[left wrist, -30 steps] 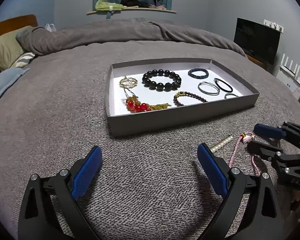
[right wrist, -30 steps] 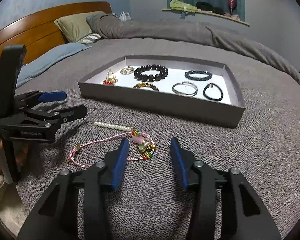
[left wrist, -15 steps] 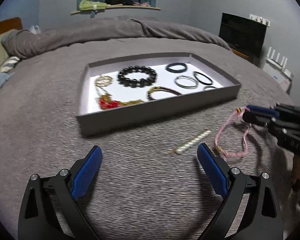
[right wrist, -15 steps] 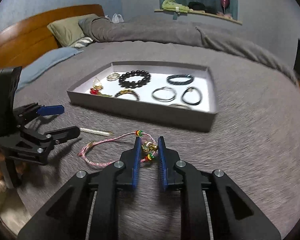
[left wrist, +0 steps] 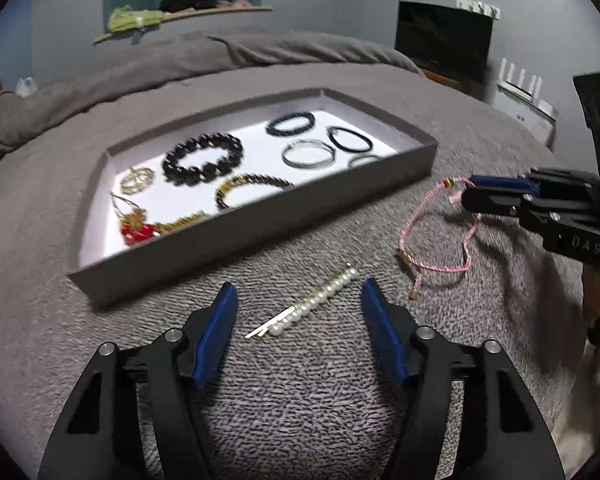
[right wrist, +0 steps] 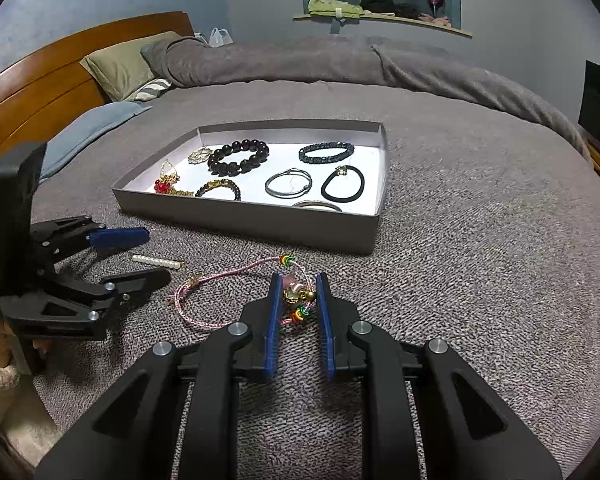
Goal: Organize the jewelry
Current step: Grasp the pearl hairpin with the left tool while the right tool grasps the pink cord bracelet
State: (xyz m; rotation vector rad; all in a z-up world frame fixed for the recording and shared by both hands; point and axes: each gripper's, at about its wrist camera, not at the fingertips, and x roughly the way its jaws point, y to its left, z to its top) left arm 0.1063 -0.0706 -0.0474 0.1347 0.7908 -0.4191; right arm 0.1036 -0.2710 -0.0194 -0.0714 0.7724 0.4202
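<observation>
A grey tray (left wrist: 260,220) (right wrist: 260,222) on the bed holds several bracelets, rings and a hair tie. A pearl hair pin (left wrist: 312,300) (right wrist: 156,261) lies on the blanket in front of it, between the open jaws of my left gripper (left wrist: 296,300) (right wrist: 140,256). A pink cord bracelet (left wrist: 432,232) (right wrist: 228,292) with coloured beads lies to the right. My right gripper (right wrist: 298,292) (left wrist: 468,192) is shut on its bead cluster, which is lifted slightly off the blanket.
A grey blanket (right wrist: 480,240) covers the bed. Pillows (right wrist: 124,64) and a wooden headboard (right wrist: 40,96) are at the left. A dark TV (left wrist: 444,44) and a white router (left wrist: 524,96) stand beyond the bed's right edge. A shelf (right wrist: 380,16) hangs on the far wall.
My left gripper moved right and forward to straddle the pearl pin, its jaws narrowing. My right gripper closed on the pink bracelet's beads and holds them.
</observation>
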